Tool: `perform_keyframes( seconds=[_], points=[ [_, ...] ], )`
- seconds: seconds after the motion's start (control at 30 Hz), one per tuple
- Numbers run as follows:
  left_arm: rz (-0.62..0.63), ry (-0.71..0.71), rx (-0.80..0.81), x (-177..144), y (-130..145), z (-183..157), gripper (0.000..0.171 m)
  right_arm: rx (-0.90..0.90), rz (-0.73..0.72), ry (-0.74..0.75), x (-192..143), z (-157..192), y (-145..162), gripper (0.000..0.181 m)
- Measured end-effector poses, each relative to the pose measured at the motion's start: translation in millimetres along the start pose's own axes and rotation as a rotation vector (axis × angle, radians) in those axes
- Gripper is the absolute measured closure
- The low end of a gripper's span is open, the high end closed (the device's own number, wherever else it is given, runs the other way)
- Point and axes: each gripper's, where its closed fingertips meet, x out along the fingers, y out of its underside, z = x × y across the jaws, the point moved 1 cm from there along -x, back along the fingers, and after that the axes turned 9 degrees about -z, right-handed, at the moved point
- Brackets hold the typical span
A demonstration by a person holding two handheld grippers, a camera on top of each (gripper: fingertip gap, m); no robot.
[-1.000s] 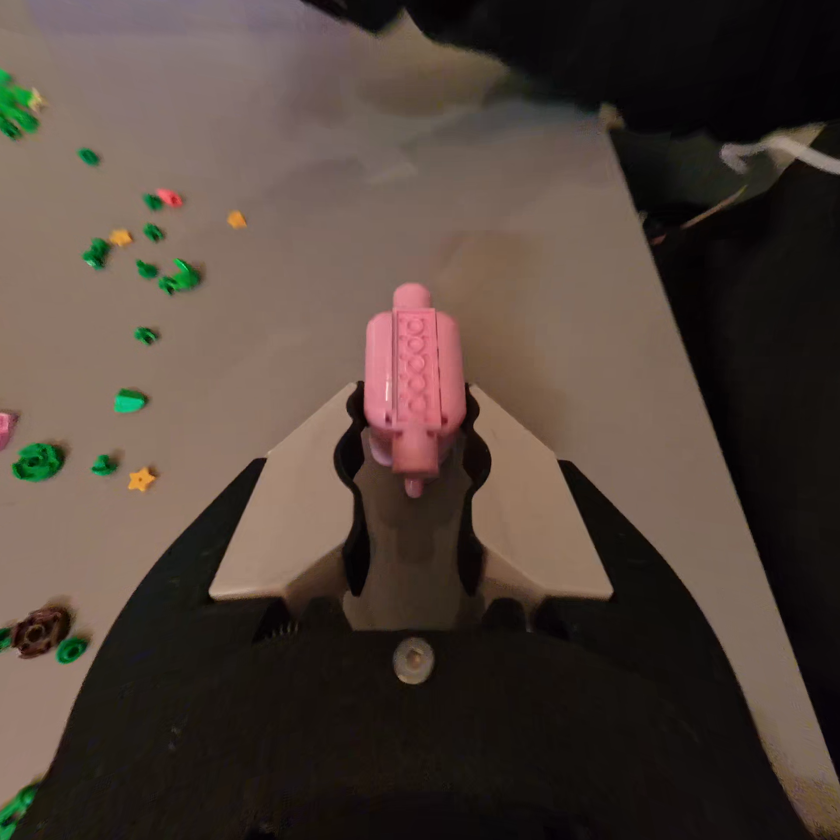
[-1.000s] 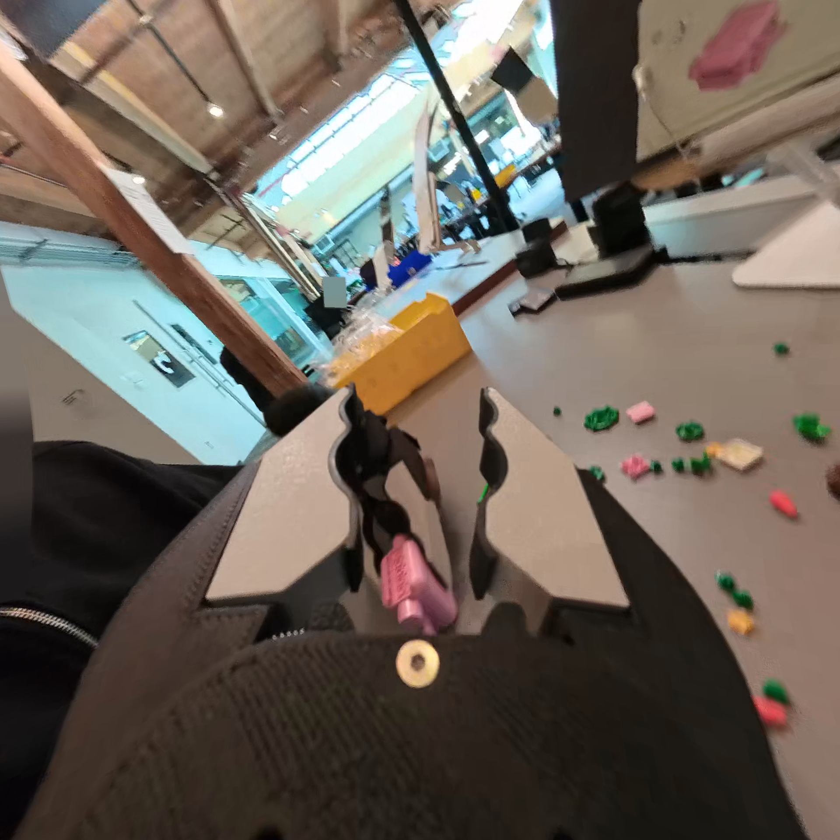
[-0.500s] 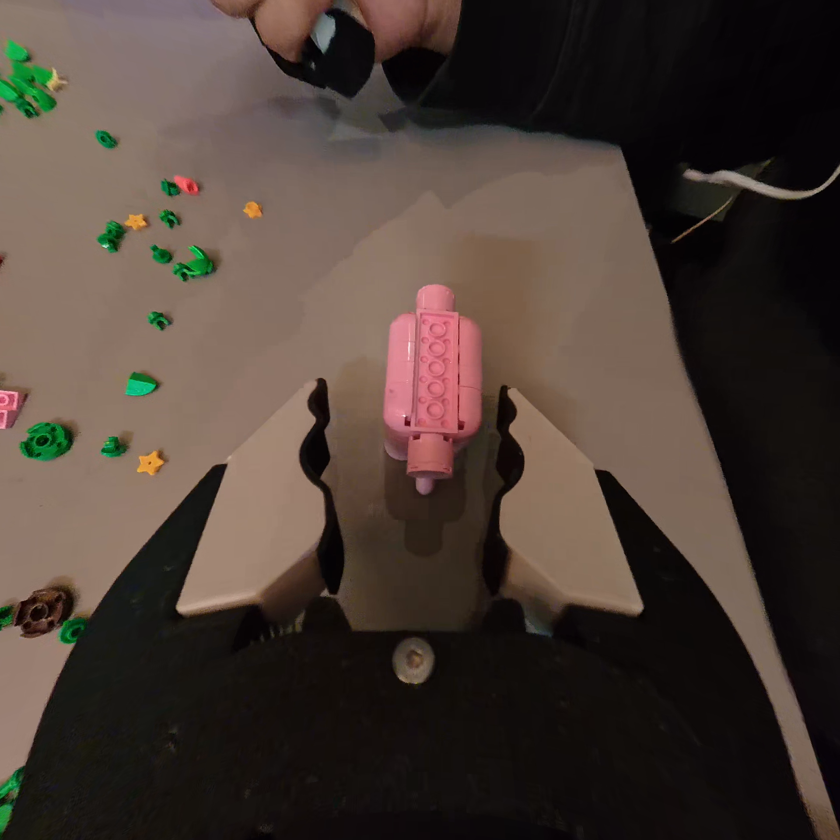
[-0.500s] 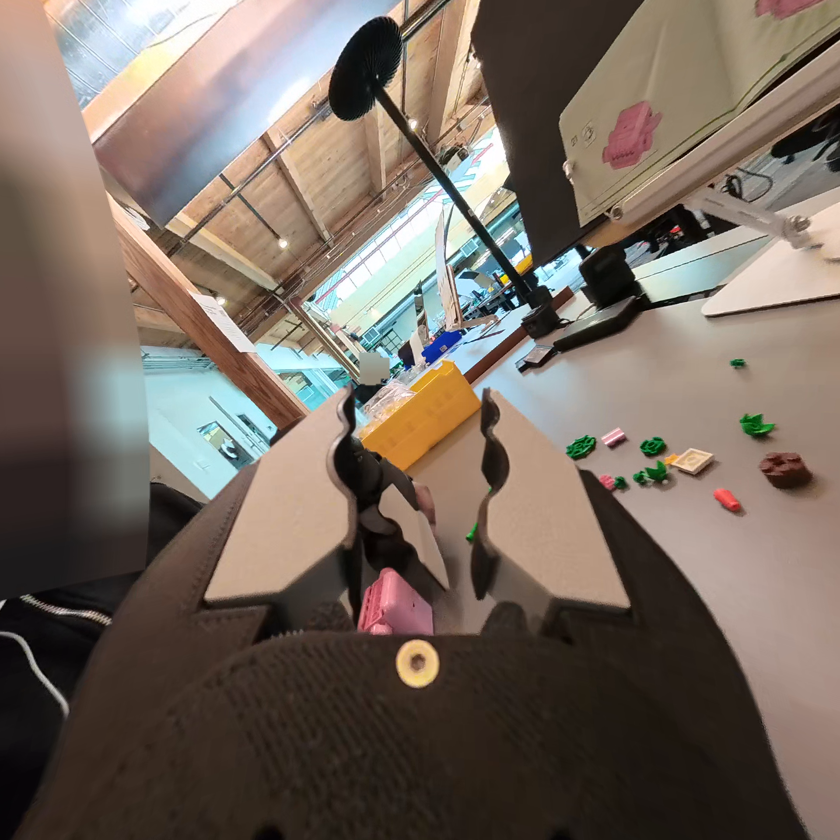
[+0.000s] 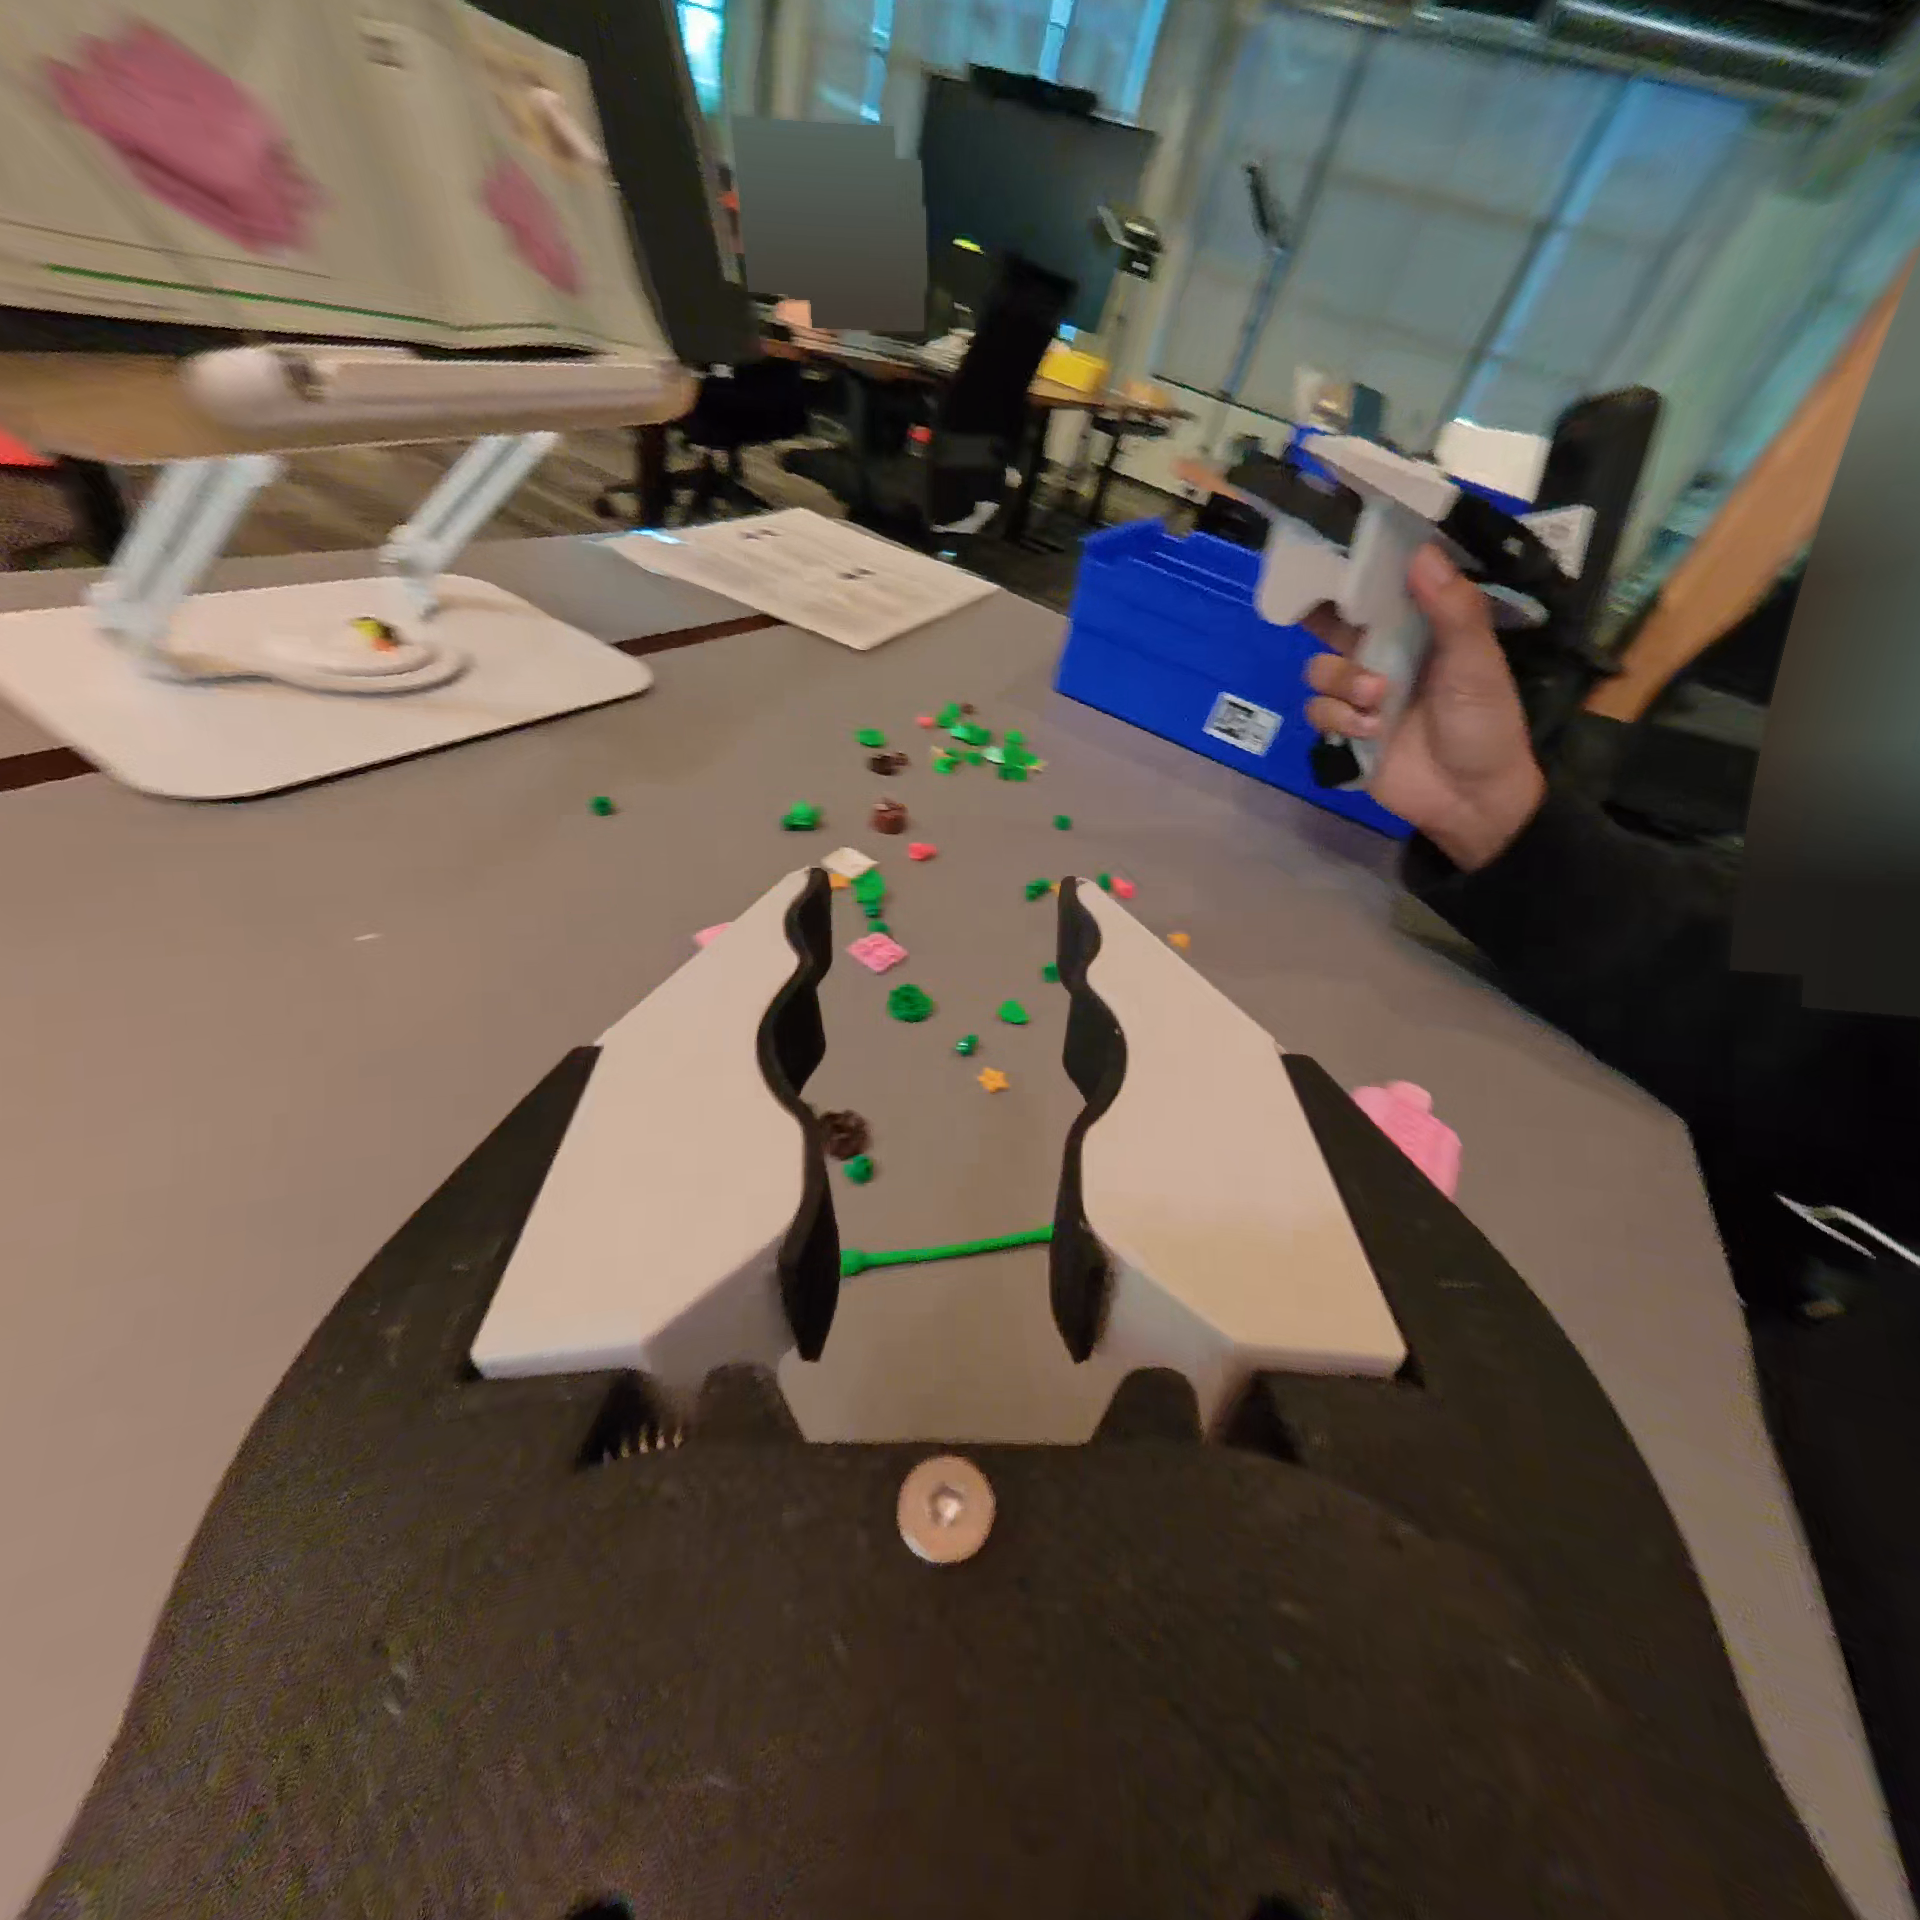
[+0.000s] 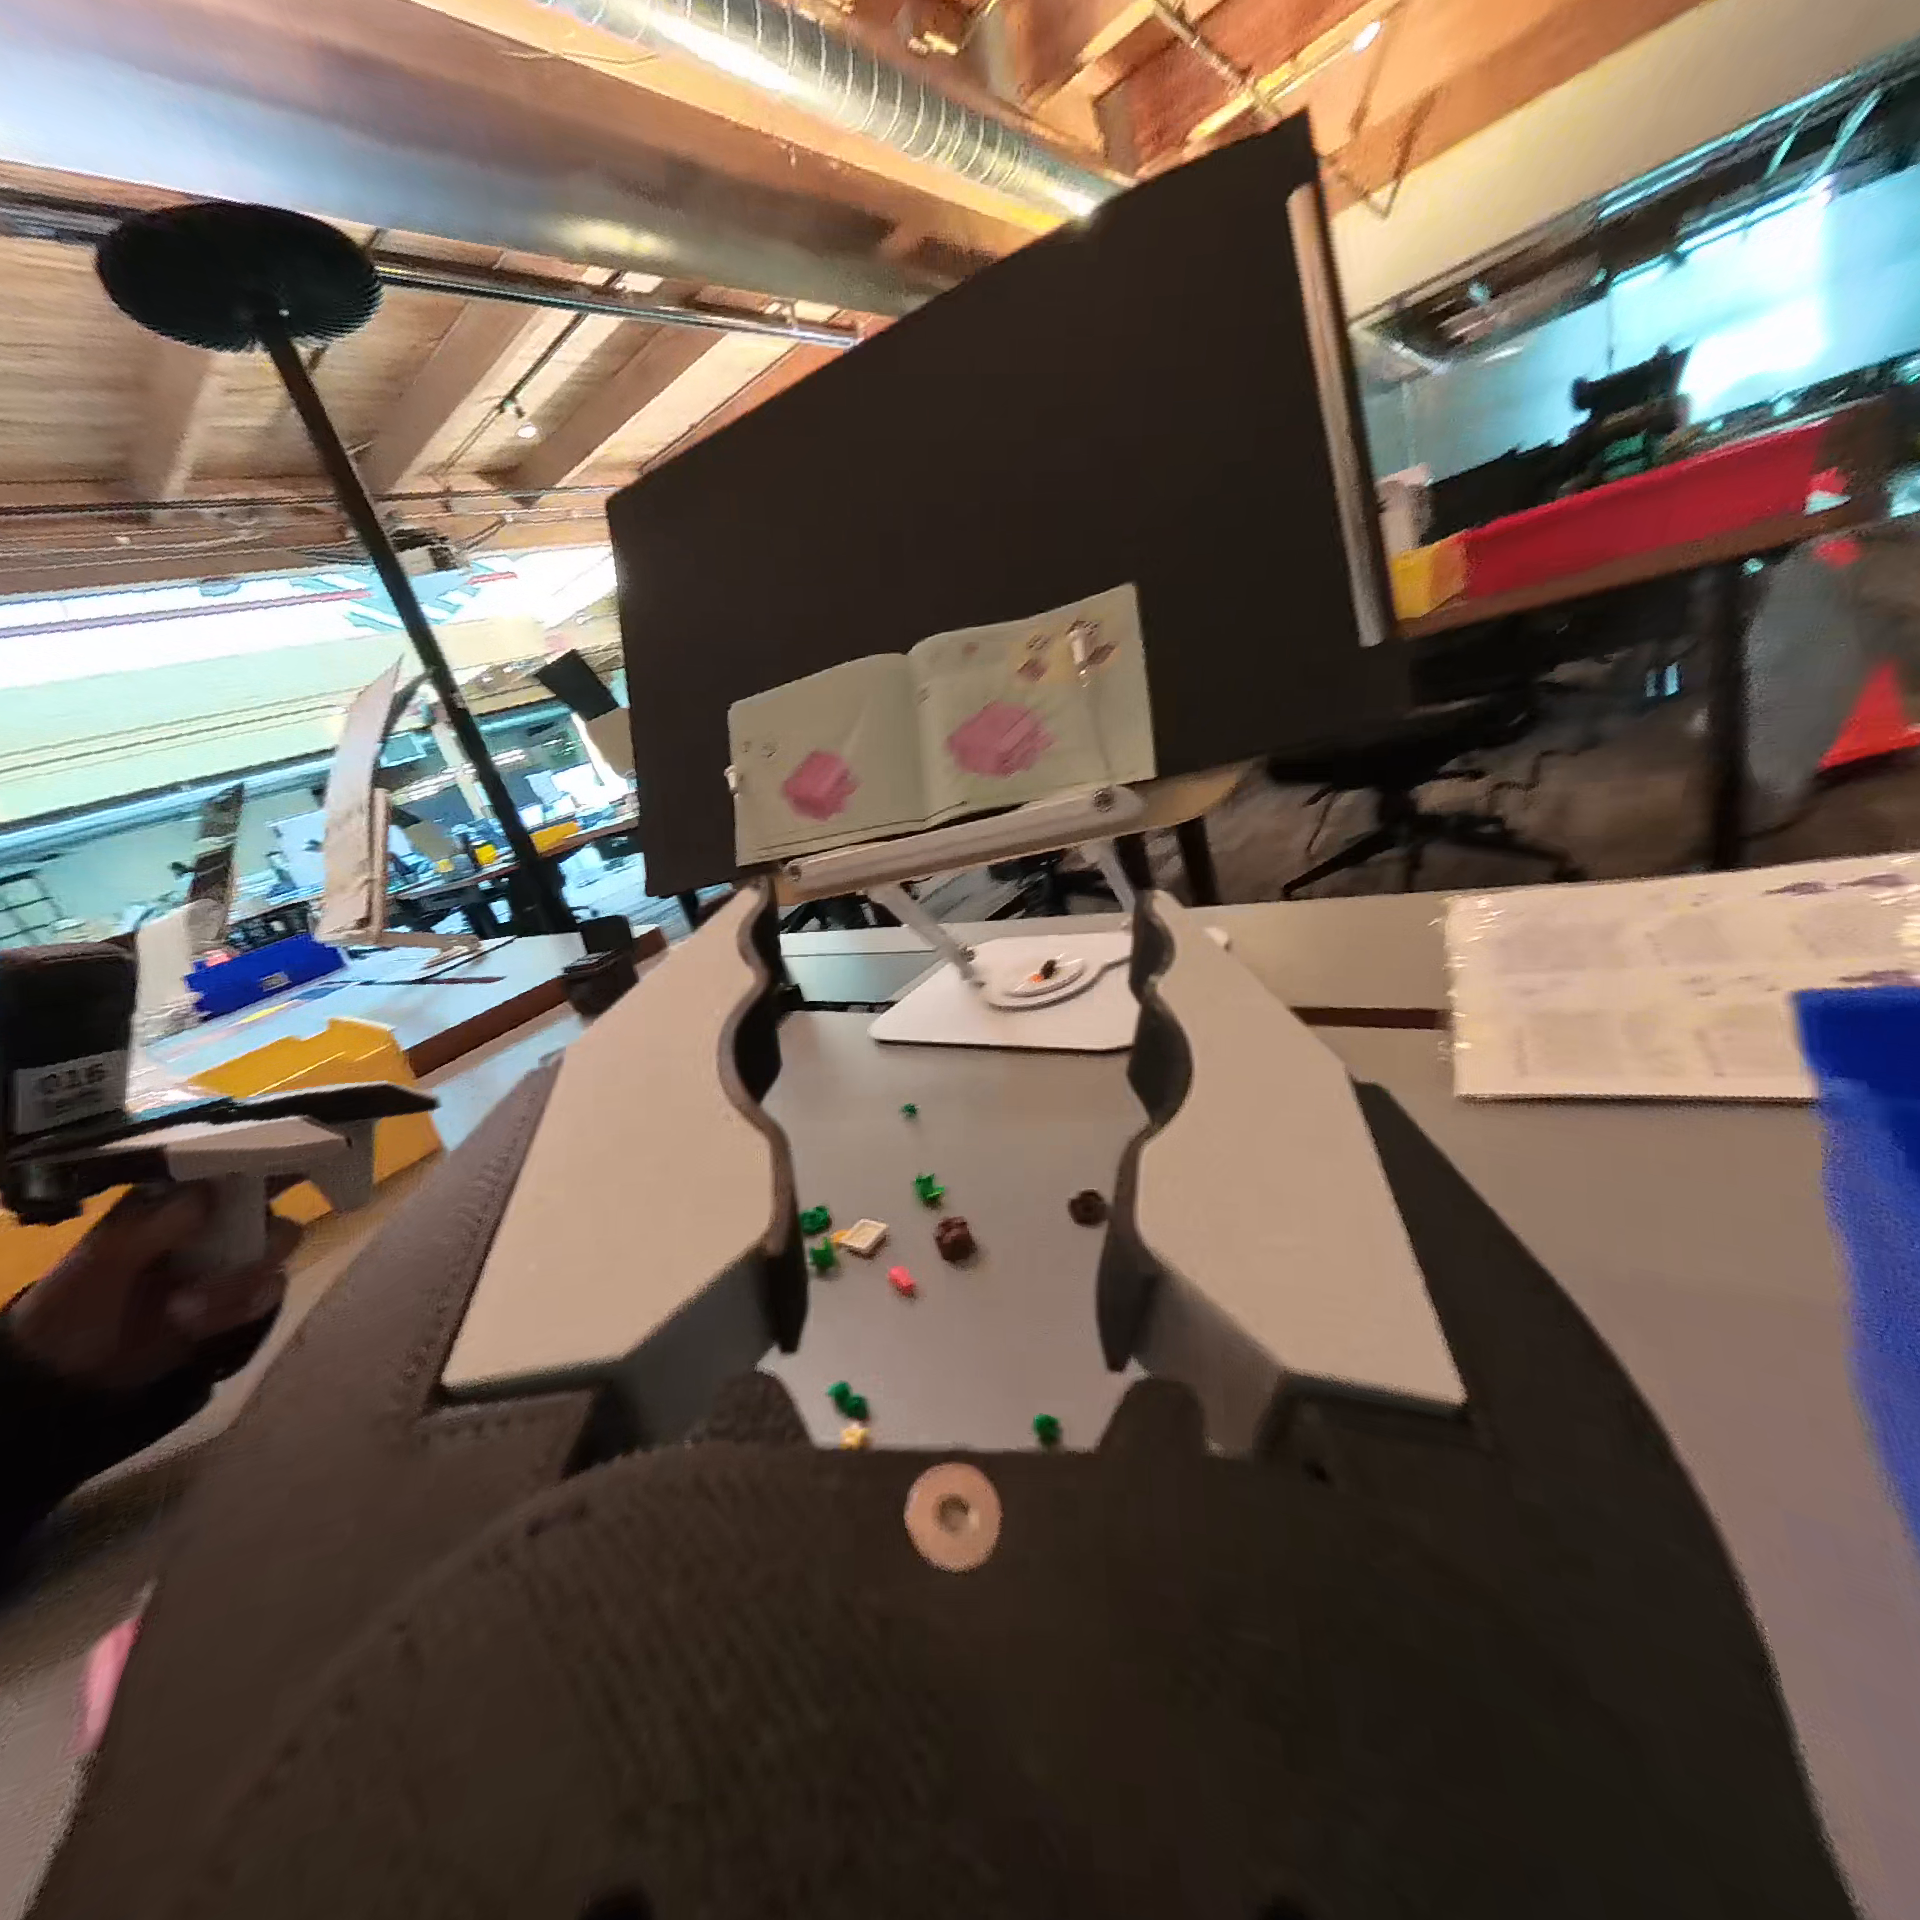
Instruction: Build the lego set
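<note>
- Left claw (image 5: 943, 1039): spread, holding nothing, raised over the tabletop (image 5: 312, 1039). Its line of sight runs across the scattered loose pieces (image 5: 966, 743), which probably suits picking the next part.
- Right claw (image 6: 951, 1101): spread and empty, aimed at the open instruction booklet (image 6: 935, 732) on its white stand (image 6: 1013, 1003). This pose likely serves to check the next build step.
- Pink assembly (image 5: 1408, 1127): rests on the tabletop just right of the left claw, near the tabletop edge, untouched by either claw. It is a rounded pink block; finer detail is hidden.
- Loose pieces: small green, brown, pink and yellow parts, well apart from one another. A thin green stem (image 5: 940, 1250) lies crosswise between the left claw's fingers.
</note>
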Motion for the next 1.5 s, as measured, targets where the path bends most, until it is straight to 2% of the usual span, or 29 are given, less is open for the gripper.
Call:
perform_keyframes(
  seconds=[0.13, 0.37, 0.57, 0.97, 1.2, 1.37, 1.5],
  points=[
    [-0.026, -0.075, -0.045, -5.3, -1.9, 15.7, 0.143, -0.011, 0.057, -0.012, 2.3, 1.2, 14.3, 0.117],
    [-0.041, -0.156, -0.013, -15.2, -4.1, 33.6, 0.155, -0.072, 0.221, -0.129, 13.3, 38.9, 59.8, 0.12],
    [-0.047, -0.149, -0.04, -16.0, -1.5, 37.3, 0.155, -0.151, 0.264, -0.169, 14.8, 55.7, 73.0, 0.124],
    [-0.043, -0.155, -0.037, -17.8, 1.8, 42.1, 0.157, -0.138, 0.322, -0.259, 14.7, 83.7, 94.8, 0.124],
    [-0.023, -0.14, -0.033, -15.0, 5.9, 39.1, 0.157, -0.166, 0.404, -0.32, 11.9, 101.3, 122.8, 0.126],
    [-0.006, -0.131, -0.024, -12.5, 9.8, 37.1, 0.157, -0.117, 0.487, -0.372, 7.2, 115.3, 149.9, 0.128],
    [0.0, -0.126, -0.028, -11.8, 11.4, 36.7, 0.157, -0.097, 0.512, -0.38, 6.6, 118.2, 155.2, 0.13]
  ],
)
